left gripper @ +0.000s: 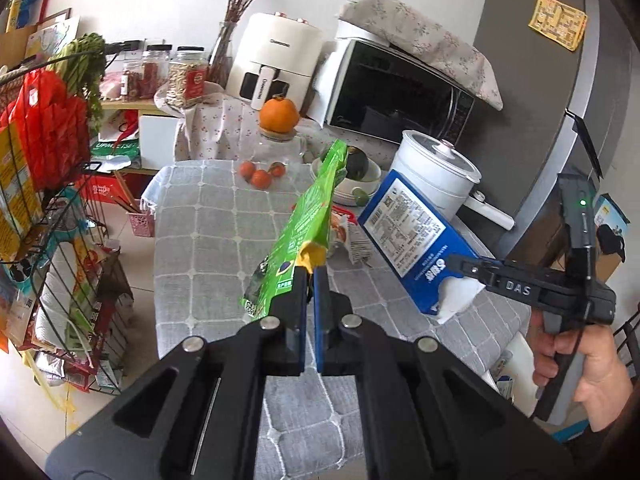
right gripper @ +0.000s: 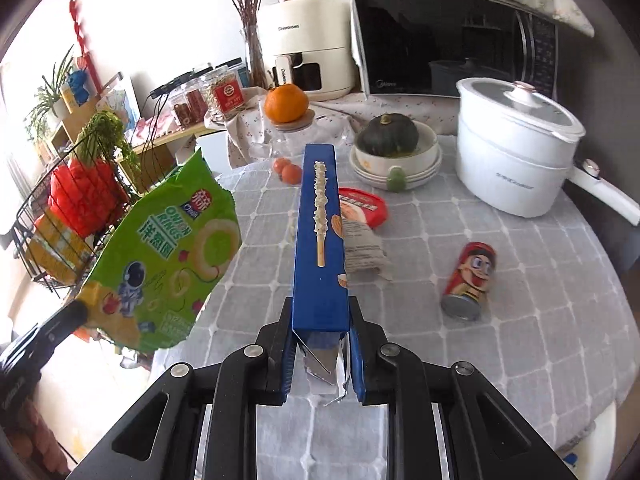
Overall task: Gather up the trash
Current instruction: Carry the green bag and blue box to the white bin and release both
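Note:
My left gripper (left gripper: pixel 310 270) is shut on the yellow corner of a green onion-rings bag (left gripper: pixel 308 216), which hangs in the air over the table. In the right wrist view the same bag (right gripper: pixel 168 256) shows at the left, with the left gripper (right gripper: pixel 76 312) under it. My right gripper (right gripper: pixel 320 320) is shut on the torn end of a long blue snack box (right gripper: pixel 320 220), lifted above the grey checked tablecloth (right gripper: pixel 520 320). The left wrist view has that box (left gripper: pixel 412 232) at the right, held by the right gripper (left gripper: pixel 460 276) and a hand. A red can (right gripper: pixel 468 284), a red lid (right gripper: pixel 364 206) and a crumpled wrapper (right gripper: pixel 364 248) lie on the cloth.
A white electric pot (right gripper: pixel 516 152) stands at the back right, beside stacked bowls holding a dark squash (right gripper: pixel 388 136). Behind are a microwave (right gripper: pixel 448 40), an air fryer (right gripper: pixel 308 48) and an orange on a jar (right gripper: pixel 286 104). A wire rack (left gripper: pixel 60 240) full of goods stands left of the table.

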The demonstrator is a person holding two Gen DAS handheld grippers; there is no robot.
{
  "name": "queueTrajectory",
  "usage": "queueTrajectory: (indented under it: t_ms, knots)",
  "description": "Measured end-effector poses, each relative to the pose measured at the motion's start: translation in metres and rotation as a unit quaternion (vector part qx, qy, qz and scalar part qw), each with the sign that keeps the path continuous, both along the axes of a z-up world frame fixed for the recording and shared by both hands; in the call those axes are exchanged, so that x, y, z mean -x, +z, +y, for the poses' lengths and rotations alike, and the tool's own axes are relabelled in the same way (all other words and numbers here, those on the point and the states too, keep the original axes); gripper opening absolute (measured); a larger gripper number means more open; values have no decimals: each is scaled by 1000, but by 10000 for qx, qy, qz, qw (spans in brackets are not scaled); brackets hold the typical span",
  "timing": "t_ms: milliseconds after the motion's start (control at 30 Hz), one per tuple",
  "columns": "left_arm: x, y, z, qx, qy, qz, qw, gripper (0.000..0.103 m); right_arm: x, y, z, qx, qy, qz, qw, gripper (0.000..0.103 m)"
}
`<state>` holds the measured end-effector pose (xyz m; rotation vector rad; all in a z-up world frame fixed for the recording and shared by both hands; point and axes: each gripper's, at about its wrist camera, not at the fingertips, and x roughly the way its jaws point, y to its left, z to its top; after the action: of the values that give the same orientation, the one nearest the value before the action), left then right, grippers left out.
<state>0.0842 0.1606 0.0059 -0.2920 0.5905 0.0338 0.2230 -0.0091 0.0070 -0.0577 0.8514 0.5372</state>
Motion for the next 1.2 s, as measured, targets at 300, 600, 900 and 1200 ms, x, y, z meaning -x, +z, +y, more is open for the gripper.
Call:
queueTrajectory:
  t_ms: [300, 600, 900, 1200]
  knots:
    - [-12, 4, -86, -303, -810, 55, 9962, 4, 50, 18, -157, 97, -822, -224, 9963, 23]
    - [-10, 3, -173, -271, -1566, 61, 9873, 4, 90, 5, -277, 208, -1846, -145, 9825, 23]
    - [-2, -21, -252, -91, -2377, 294, 9708, 4, 124, -13, -355, 219, -2395, 127, 9706, 23]
    - [-7, -39, -321, 273, -3108, 578, 9483, 4, 137, -47, -413, 244, -2851, 590, 9564, 23]
